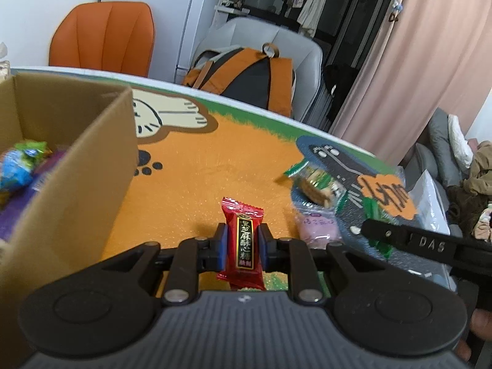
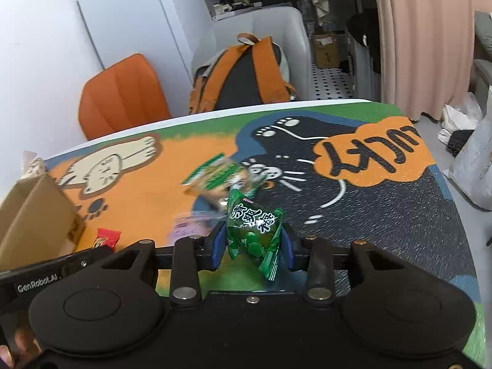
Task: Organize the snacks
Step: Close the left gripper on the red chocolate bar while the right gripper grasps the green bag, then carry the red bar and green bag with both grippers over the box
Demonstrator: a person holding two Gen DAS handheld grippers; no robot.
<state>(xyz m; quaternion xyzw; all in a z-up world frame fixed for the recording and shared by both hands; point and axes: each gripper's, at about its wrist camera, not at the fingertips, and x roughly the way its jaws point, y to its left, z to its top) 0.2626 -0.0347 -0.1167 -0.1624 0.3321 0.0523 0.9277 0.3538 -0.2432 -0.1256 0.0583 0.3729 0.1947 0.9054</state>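
Note:
My left gripper (image 1: pixel 243 244) is shut on a red candy packet (image 1: pixel 244 243) with gold writing, held above the cartoon mat just right of the cardboard box (image 1: pixel 73 166). The box holds several wrapped snacks (image 1: pixel 21 166). My right gripper (image 2: pixel 252 240) is shut on a green candy packet (image 2: pixel 253 233) above the mat. A green-and-clear biscuit packet (image 1: pixel 316 183) and a pink packet (image 1: pixel 318 226) lie on the mat ahead; they also show blurred in the right wrist view, the biscuit packet (image 2: pixel 216 173) and the pink packet (image 2: pixel 184 227). The red candy (image 2: pixel 106 236) and box (image 2: pixel 33 212) show at the right view's left.
The table carries an orange, green and dark cartoon mat (image 2: pixel 384 203). An orange chair (image 1: pixel 103 37) and a grey chair with an orange backpack (image 1: pixel 255 77) stand behind the far edge. A pink curtain (image 1: pixel 406 70) hangs at right; bags lie on the floor (image 2: pixel 473 160).

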